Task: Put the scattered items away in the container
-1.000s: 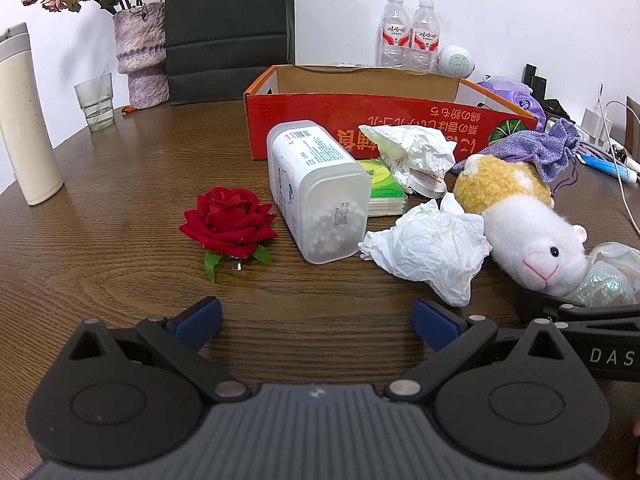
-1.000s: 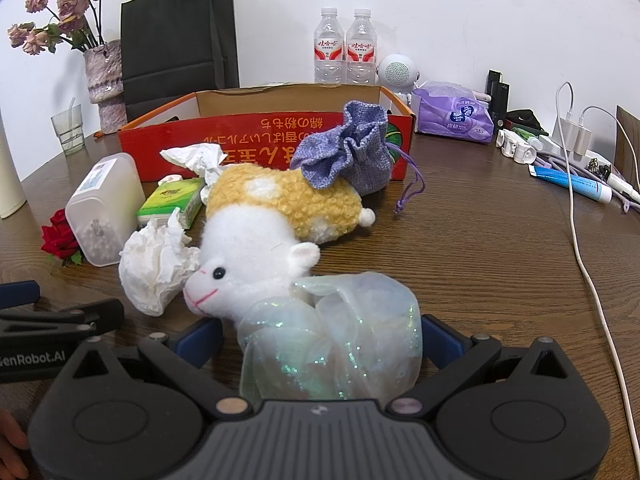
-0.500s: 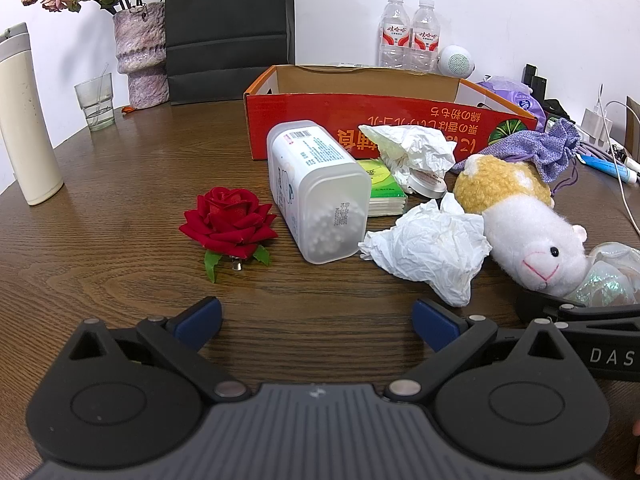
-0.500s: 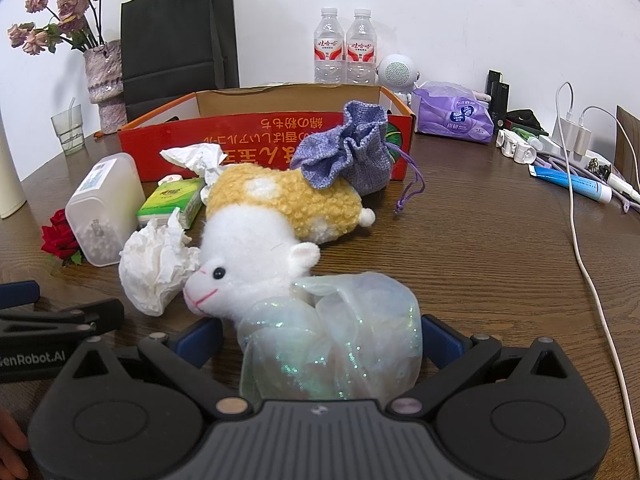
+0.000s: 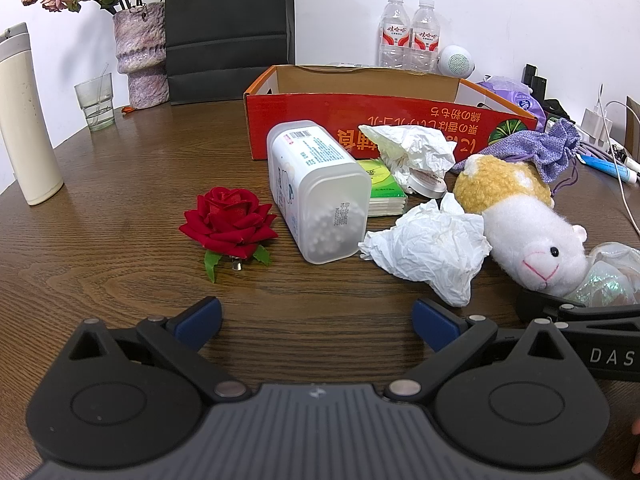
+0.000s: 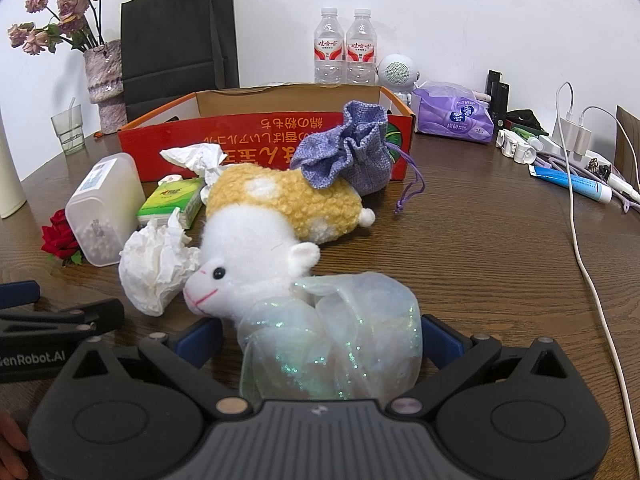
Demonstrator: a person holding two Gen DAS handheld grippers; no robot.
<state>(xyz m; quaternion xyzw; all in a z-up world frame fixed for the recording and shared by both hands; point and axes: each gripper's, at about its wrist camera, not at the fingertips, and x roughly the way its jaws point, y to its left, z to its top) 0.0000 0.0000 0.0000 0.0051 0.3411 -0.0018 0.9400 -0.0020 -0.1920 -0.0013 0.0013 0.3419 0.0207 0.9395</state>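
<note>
On the brown wooden table point(image 5: 120, 208) the red cardboard box point(image 5: 384, 128) stood open-topped toward the back, its front printed with upside-down orange characters I could not read; what lay inside it could not be seen from either view. Just before it a translucent plastic tub point(image 5: 318, 190) lay on its side, small white beads showing through its end wall, a barcode label on its upper face and a printed code on the end. Beside that tub lay a green tissue pack point(image 6: 172, 202), its print too small to read, and a red fabric rose point(image 5: 230, 220) to the tub's left. Two crumpled white tissues point(image 5: 430, 246) lay near the plush toy point(image 6: 264, 240), whose yellow back touched a purple drawstring pouch point(image 6: 352, 148).

The left gripper point(image 5: 316, 320) hovered low over bare wood with its blue-tipped fingers spread wide and nothing between them. The right gripper point(image 6: 320, 338) was likewise spread wide, a sheer glittery pouch point(image 6: 332, 344) sitting between its fingers; whether the pads touched the fabric I could not tell. "DAS" showed on the right gripper's side in the left view, and "enRobot.AI" on the left gripper's in the right view.

Behind the box stood two water bottles point(image 6: 346, 52) with red-and-white labels, a black paper bag point(image 6: 180, 40) and a purple wipes pack point(image 6: 456, 118).
</note>
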